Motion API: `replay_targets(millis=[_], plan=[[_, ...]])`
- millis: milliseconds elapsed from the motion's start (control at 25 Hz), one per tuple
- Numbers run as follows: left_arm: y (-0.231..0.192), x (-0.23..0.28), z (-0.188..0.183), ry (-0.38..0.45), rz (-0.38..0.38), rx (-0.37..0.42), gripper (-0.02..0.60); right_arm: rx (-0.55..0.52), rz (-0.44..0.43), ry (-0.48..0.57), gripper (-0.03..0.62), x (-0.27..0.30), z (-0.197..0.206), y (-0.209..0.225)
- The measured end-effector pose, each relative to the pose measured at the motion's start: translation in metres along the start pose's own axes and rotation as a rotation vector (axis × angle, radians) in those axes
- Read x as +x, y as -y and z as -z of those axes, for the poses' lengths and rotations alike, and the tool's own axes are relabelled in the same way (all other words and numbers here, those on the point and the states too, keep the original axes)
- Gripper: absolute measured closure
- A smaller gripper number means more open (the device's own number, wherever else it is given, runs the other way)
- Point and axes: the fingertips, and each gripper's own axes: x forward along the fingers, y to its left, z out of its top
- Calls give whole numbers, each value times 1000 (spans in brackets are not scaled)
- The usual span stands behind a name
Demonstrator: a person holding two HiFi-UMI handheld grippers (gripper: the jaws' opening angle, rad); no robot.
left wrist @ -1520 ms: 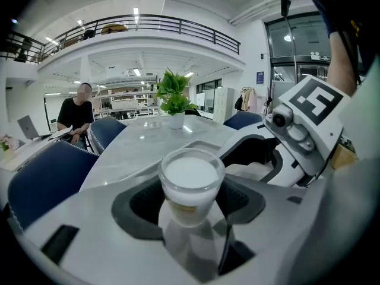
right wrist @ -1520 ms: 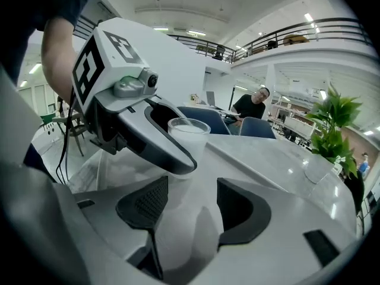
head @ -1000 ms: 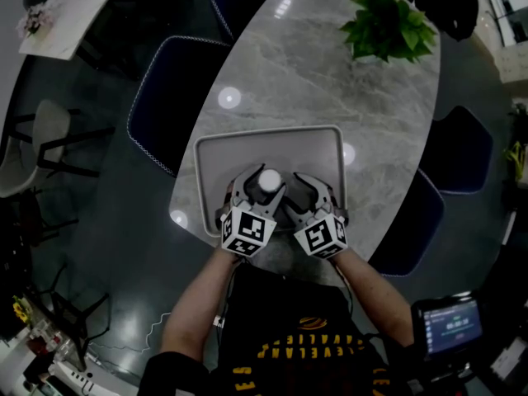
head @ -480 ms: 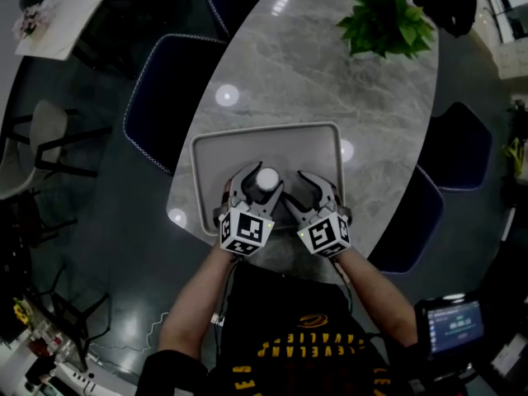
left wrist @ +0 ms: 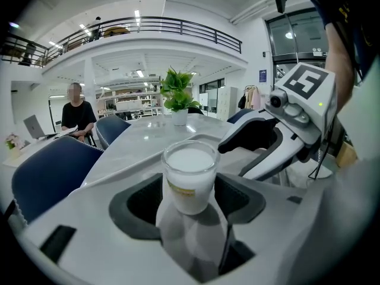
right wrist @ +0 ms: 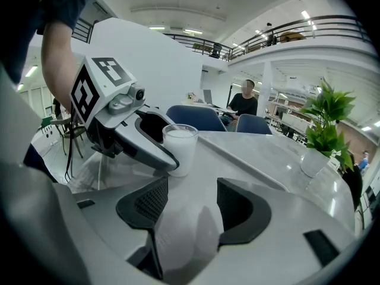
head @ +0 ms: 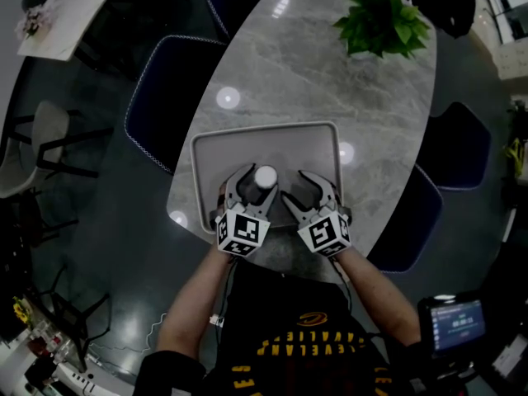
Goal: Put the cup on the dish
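Observation:
A small glass cup (head: pixel 266 174) full of something white stands upright between the jaws of my left gripper (head: pixel 262 185), over the near half of the grey tray (head: pixel 206 151). In the left gripper view the dark pads (left wrist: pixel 145 200) sit against both sides of the cup (left wrist: pixel 190 177), so the left gripper is shut on it. My right gripper (head: pixel 301 190) hovers just right of the cup, over the tray, open with nothing between its pads (right wrist: pixel 148 203). The right gripper view shows the cup (right wrist: pixel 179 147) partly behind a left finger (right wrist: pixel 151 150).
The tray lies at the near end of an oval marble table (head: pixel 330 89). A potted green plant (head: pixel 381 19) stands at the far right end. Dark blue chairs (head: pixel 169 89) (head: pixel 408 229) flank the table. A person (left wrist: pixel 77 114) sits at another table far off.
Almost nothing differs. Both grippers and the cup have kept their places over the tray; only the head view has shifted slightly.

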Motion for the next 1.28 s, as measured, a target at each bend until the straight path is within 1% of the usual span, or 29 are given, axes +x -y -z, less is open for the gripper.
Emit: replay_targets(millis=[280,400,520,600,640,680,720,760,960,1000,1040,1080,1120,1200,1280], plan=[[2,-7,9,-22,-16,-5,319,38,13,-1,347,-7,3,4],[2,-13,13,-31,-32,-10,319,73,16,-12,347,-10,7,6],[0,-22,18,-33,-58,-49,319,102,20,-4,347,-14,8,8],[1,-29,19,-25,-72,-81,319,121,35,34,349,-21,2,12],[2,-33,18,-19,-78,-92,319,128,46,59,392,-25,-3,14],[2,-37,17,-11,-84,-99,319,135,56,83,498,-30,-8,17],[2,-41,15,-3,-91,-104,319,140,64,102,544,-34,-13,18],[3,-45,12,6,-96,-109,319,146,68,117,561,-37,-17,18],[10,-65,-15,67,-131,-132,319,213,69,182,566,-51,-32,18],[12,-71,-22,89,-143,-136,352,230,70,197,587,-56,-35,18],[15,-77,-30,116,-154,-140,443,244,71,211,588,-61,-38,19],[18,-83,-38,143,-164,-141,513,256,70,226,588,-66,-41,19],[22,-89,-46,165,-173,-140,568,265,69,241,588,-71,-43,18],[31,-96,-59,191,-184,-141,581,275,66,270,588,-82,-47,17],[41,-101,-65,205,-182,-171,581,276,62,299,588,-92,-52,14]])
